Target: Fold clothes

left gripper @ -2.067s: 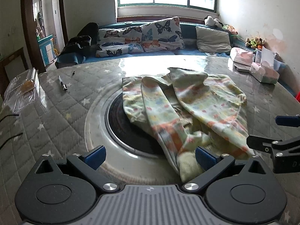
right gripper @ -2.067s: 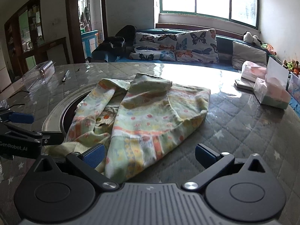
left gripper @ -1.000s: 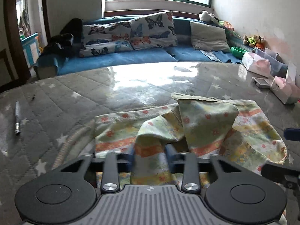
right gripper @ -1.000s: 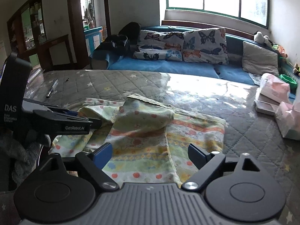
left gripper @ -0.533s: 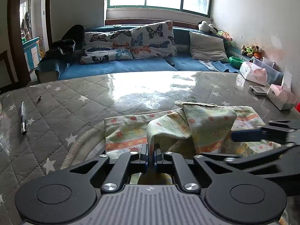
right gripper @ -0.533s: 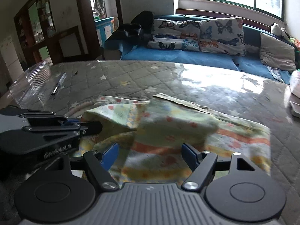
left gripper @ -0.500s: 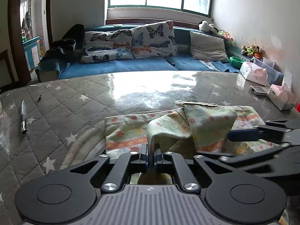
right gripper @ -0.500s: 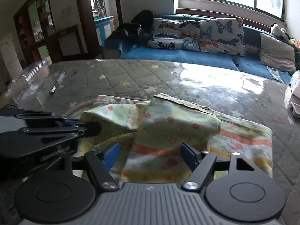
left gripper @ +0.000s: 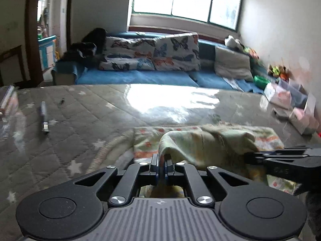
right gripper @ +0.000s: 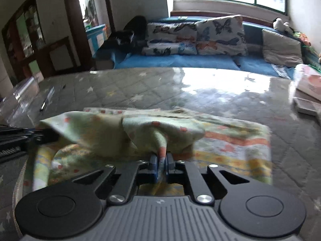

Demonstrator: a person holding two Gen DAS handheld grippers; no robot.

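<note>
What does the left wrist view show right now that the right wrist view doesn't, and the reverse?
Only the left wrist view shows the green bowl and the pile of toys by the right wall.

Only the right wrist view shows the dark wooden cabinet left of the doorway.

Both show the patterned garment on the quilted table, the pen, the butterfly pillows and the window. Each view has its own gripper shut on a raised fold: left gripper, right gripper, and each sees the other gripper at its edge.
</note>
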